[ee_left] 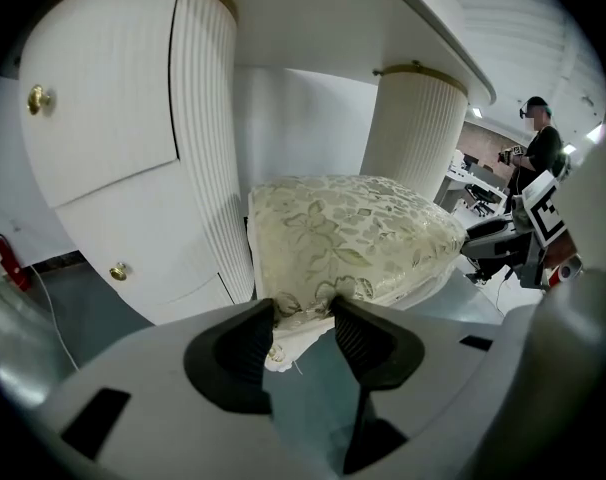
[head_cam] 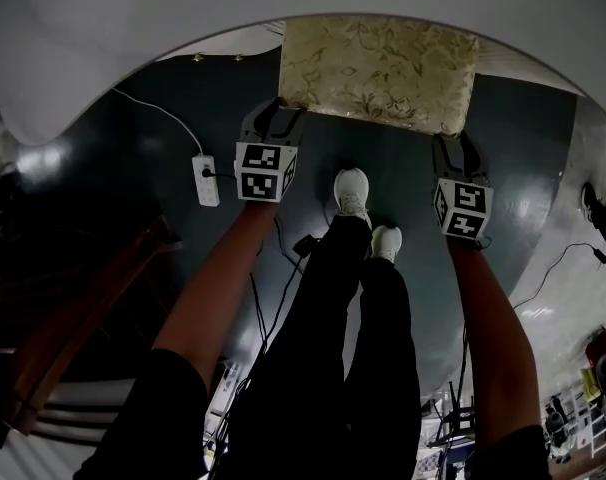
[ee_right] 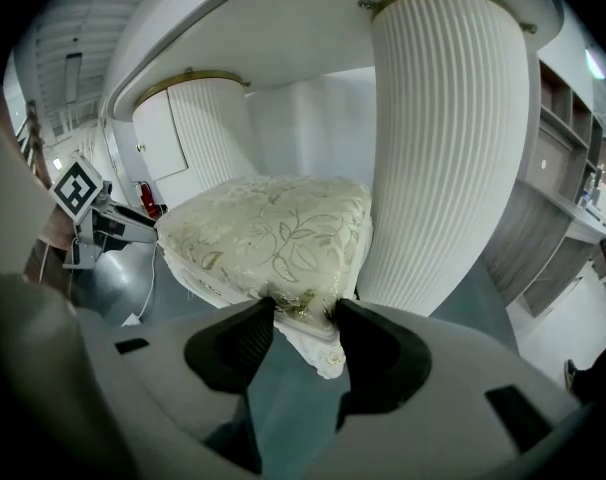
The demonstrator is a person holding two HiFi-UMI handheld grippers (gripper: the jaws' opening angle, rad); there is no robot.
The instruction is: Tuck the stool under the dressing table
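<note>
Head view: at twelve o'clock, our left gripper [head_cam: 276,110] and right gripper [head_cam: 456,144] clamp the stool [head_cam: 378,68] partly under the dressing table [head_cam: 133,28].

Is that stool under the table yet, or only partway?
Done: the stool stands between the dressing table's ribbed pedestals, its far end beneath the top. In hand: the left gripper and the right gripper each clamp a near corner of its cushion. Left: the seat's near part sticks out past the table's edge, so a further push inward seems needed.
</note>
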